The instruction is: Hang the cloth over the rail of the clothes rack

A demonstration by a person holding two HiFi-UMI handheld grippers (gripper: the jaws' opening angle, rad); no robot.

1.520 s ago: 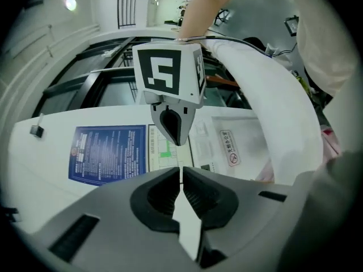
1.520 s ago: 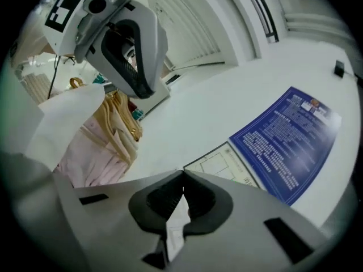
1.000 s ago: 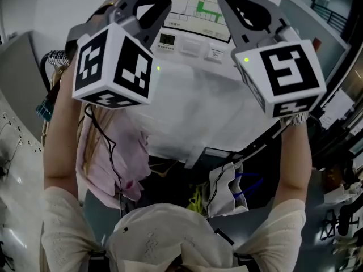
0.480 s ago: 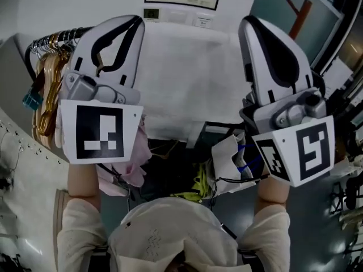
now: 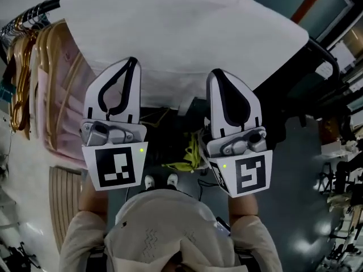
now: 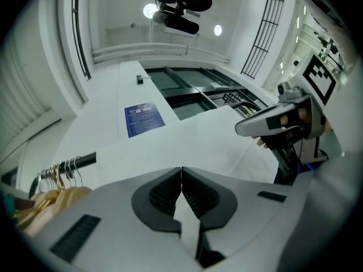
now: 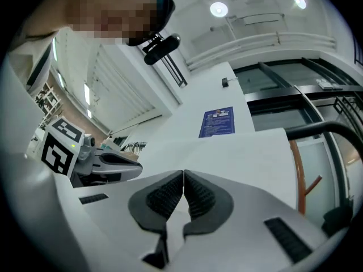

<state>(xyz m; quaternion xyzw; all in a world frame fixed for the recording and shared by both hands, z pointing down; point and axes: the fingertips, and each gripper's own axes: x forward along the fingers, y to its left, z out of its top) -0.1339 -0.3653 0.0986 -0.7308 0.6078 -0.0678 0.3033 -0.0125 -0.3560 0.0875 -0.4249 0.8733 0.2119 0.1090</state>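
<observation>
A wide white cloth [image 5: 181, 38] lies draped over the black rail [image 5: 35, 7] of the clothes rack, and its front side hangs down toward me. My left gripper [image 5: 130, 62] and right gripper [image 5: 215, 73] sit side by side at the cloth's lower edge. In the left gripper view the jaws [image 6: 181, 171] are closed with a strip of the white cloth [image 6: 187, 146] pinched between the pads. The right gripper view shows the same: the right gripper [image 7: 184, 174] is shut on the cloth [image 7: 238, 152]. The rail [image 6: 85, 160] runs out from under the cloth on the left.
Wooden hangers [image 5: 20, 72] and a pink garment [image 5: 57, 89] hang on the rail left of the cloth. The rack's black end frame [image 5: 326, 55] curves down at the right. Below the cloth lie a yellow item [image 5: 190, 157] and dark clutter on the floor.
Both grippers have come down from up high to the cloth's lower edge, nearer together. The cloth now spreads wide across the rail, and the view has tilted downward.
</observation>
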